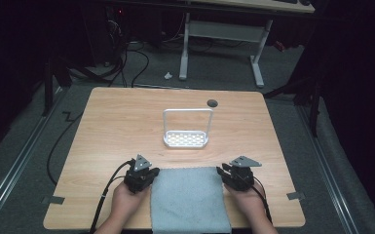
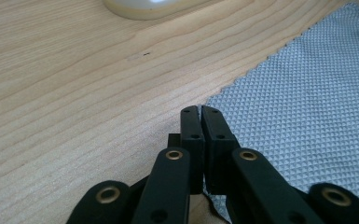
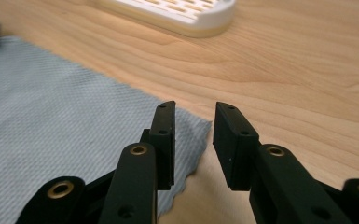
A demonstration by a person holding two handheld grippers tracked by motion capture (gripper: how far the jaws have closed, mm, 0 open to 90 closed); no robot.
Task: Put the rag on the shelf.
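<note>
A grey cloth (image 1: 187, 200) lies flat at the table's near edge, between my two hands. My left gripper (image 1: 152, 171) sits at the cloth's far left corner. In the left gripper view the jaws (image 2: 200, 109) are pressed together, shut on that corner of the cloth (image 2: 307, 93). My right gripper (image 1: 220, 170) is at the far right corner. In the right gripper view it (image 3: 193, 109) stands open, with the corner of the cloth (image 3: 51, 102) lying on the wood under the gap and no pad pressing on it.
A white slotted tray with a tall wire handle (image 1: 186, 139) stands mid-table beyond the cloth; its base shows in both gripper views (image 2: 144, 7) (image 3: 182, 11). A dark round hole (image 1: 212, 103) sits near the wooden table's (image 1: 117, 126) far edge. Cables trail from both grippers.
</note>
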